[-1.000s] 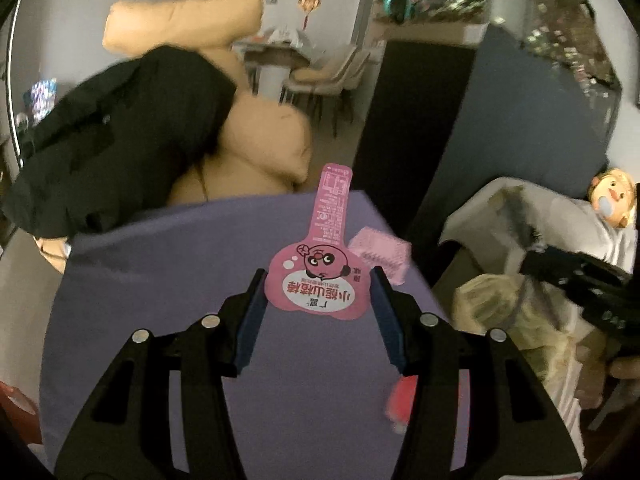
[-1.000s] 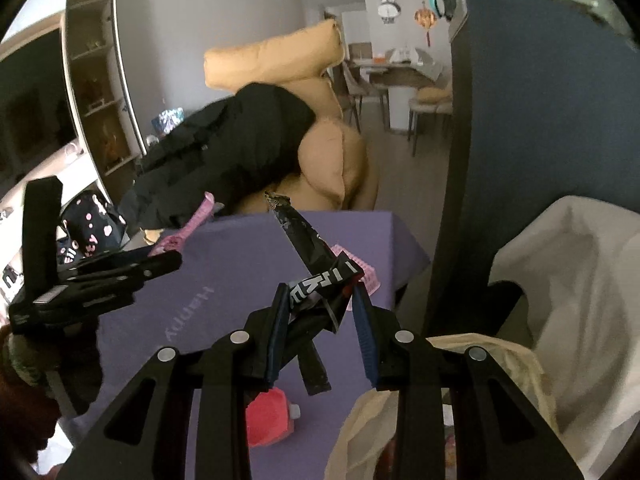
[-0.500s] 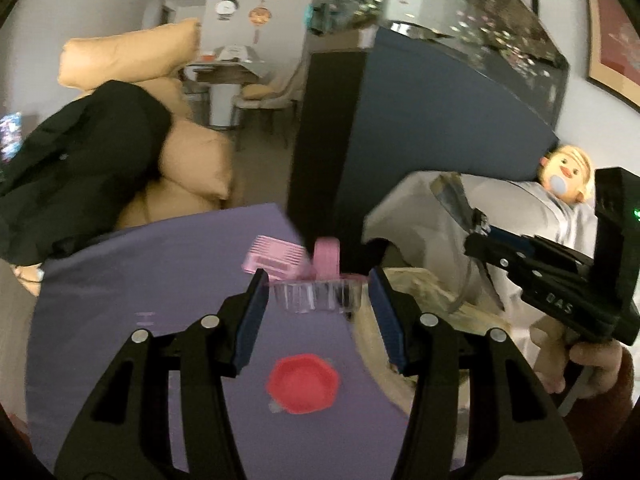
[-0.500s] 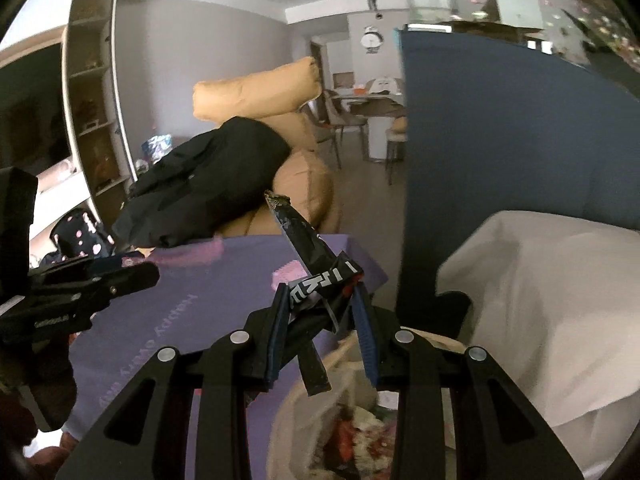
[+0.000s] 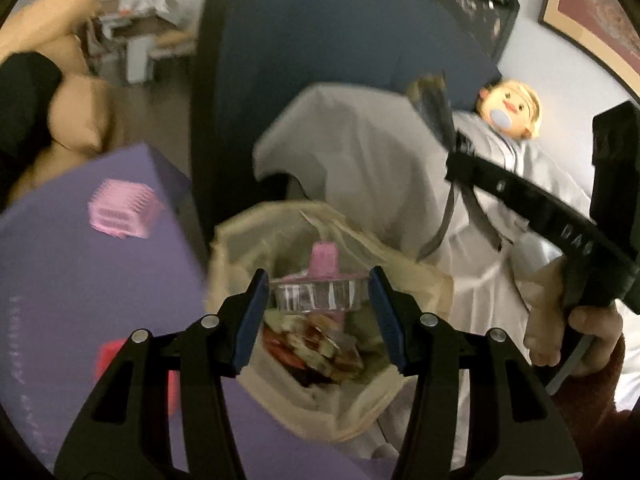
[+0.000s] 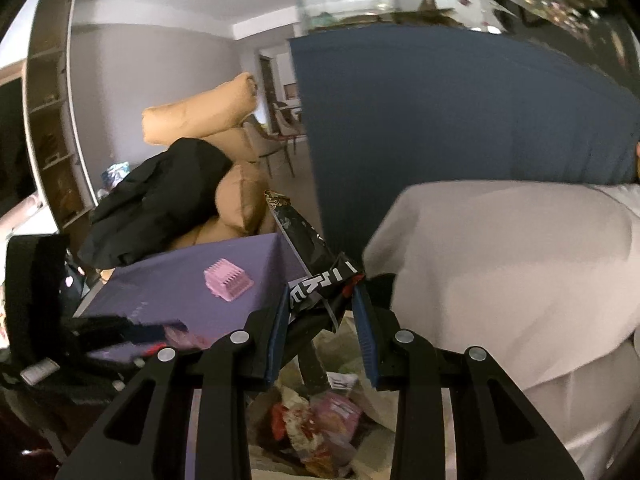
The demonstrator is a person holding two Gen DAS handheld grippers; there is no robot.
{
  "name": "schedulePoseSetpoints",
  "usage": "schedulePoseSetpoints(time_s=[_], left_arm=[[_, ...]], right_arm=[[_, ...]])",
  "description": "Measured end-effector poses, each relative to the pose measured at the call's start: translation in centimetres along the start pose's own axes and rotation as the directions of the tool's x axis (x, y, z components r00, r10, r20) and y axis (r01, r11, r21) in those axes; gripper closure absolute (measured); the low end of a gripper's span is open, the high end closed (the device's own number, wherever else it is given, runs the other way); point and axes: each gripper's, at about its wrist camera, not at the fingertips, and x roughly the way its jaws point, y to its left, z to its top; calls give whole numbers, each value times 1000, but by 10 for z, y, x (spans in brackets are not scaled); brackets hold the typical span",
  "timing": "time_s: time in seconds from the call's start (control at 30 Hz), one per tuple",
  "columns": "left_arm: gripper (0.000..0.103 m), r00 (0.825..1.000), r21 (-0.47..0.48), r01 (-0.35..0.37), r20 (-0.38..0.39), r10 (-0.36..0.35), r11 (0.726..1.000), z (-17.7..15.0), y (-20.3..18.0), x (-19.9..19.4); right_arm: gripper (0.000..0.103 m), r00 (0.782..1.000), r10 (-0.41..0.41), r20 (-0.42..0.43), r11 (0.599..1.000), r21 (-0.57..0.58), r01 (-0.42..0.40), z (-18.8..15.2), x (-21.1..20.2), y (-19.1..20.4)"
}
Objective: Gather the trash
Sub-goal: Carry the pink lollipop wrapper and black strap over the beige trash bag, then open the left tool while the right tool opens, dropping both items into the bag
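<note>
My left gripper (image 5: 318, 300) is shut on a clear plastic cup with a pink peel-off lid (image 5: 320, 294), held over the open mouth of a beige trash bag (image 5: 416, 276) full of wrappers. My right gripper (image 6: 322, 312) is shut on a long black snack wrapper (image 6: 308, 258) that sticks up past the fingers; it hangs above the same trash bag (image 6: 374, 400). The right gripper (image 5: 532, 204) shows in the left wrist view at the right, held by a hand (image 5: 576, 332). The left gripper (image 6: 96, 332) shows dark and blurred at the lower left of the right wrist view.
A purple-covered table (image 5: 80, 280) stands left of the bag, with a pink ridged piece (image 5: 120, 210) and a red cap (image 5: 108, 356) on it. A white cloth-covered seat (image 6: 500, 264), a dark blue panel (image 6: 440, 112), a doll (image 5: 508, 110) and tan cushions with a black garment (image 6: 160, 196) surround it.
Both grippers swung right, from above the purple table to over the trash bag, each still gripping its piece. The cup tipped so its pink lid now faces away.
</note>
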Motion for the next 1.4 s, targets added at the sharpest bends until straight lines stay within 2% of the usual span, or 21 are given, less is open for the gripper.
schedulePoseSetpoints(time_s=[0.13,0.3,0.43,0.47,0.57,0.73,0.97,1.23,1.4], left_arm=[[54,997,7,-3,-73,4,1000,-7,-7,33],[54,986,7,-6,-169,7,1000,-17,-8,71],[53,983,-8,-11,-184,10,1000,-22,-3,82],[49,984,-10,-10,-180,8,1000,-22,-2,83],[44,988,-15,-15,-156,12,1000,-22,2,79],[42,992,-46,-12,-126,7,999,-21,10,61],[40,996,-28,-84,-35,83,996,-27,18,12],[40,978,-78,-207,-2,208,975,-48,51,-26],[39,964,-123,-261,8,264,957,-59,67,-38]], right_arm=[[72,1000,-6,-7,999,33,6,-10,1,-16],[72,1000,-8,-25,998,68,9,-19,7,-28],[72,999,-9,-40,996,85,12,-24,12,-33],[72,999,-9,-43,996,89,12,-25,14,-34],[72,998,-2,-58,995,99,8,-29,18,-35],[72,997,16,-72,995,95,-9,-30,25,-29],[72,996,36,-85,997,71,-30,-31,31,-13],[71,986,69,-151,997,45,-63,-44,55,10],[71,970,69,-231,998,27,-65,-60,82,24]])
